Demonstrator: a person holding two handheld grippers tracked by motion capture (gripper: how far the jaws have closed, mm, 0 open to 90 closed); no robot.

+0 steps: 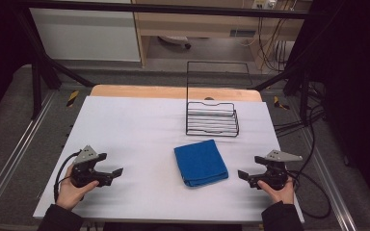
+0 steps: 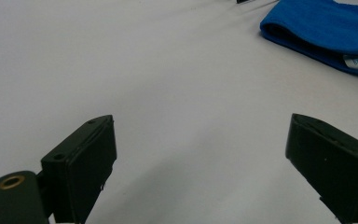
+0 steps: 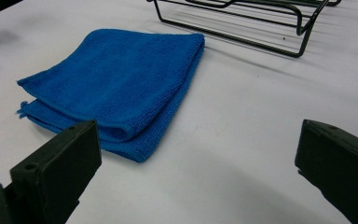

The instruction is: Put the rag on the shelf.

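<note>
A folded blue cloth [image 1: 201, 162] lies flat on the white table [image 1: 135, 130], just in front of a black wire rack [image 1: 212, 118]. My left gripper [image 1: 111, 164] rests at the table's front left, pointing toward the cloth, open and holding nothing. In the left gripper view the left gripper [image 2: 205, 154] has bare table between its jaws, and the cloth [image 2: 326, 28] lies far off at upper right. My right gripper [image 1: 250, 167] sits at the front right, open and holding nothing. In the right gripper view the cloth [image 3: 116, 79] lies ahead of the right gripper [image 3: 200, 163], left of centre, with the rack [image 3: 251, 18] beyond.
The rack has a tall upright wire back frame [image 1: 218, 74]. A wooden strip [image 1: 139, 91] edges the table's far side. Cables [image 1: 313, 192] trail off the right edge. Dark metal frame rails [image 1: 9, 159] flank the table.
</note>
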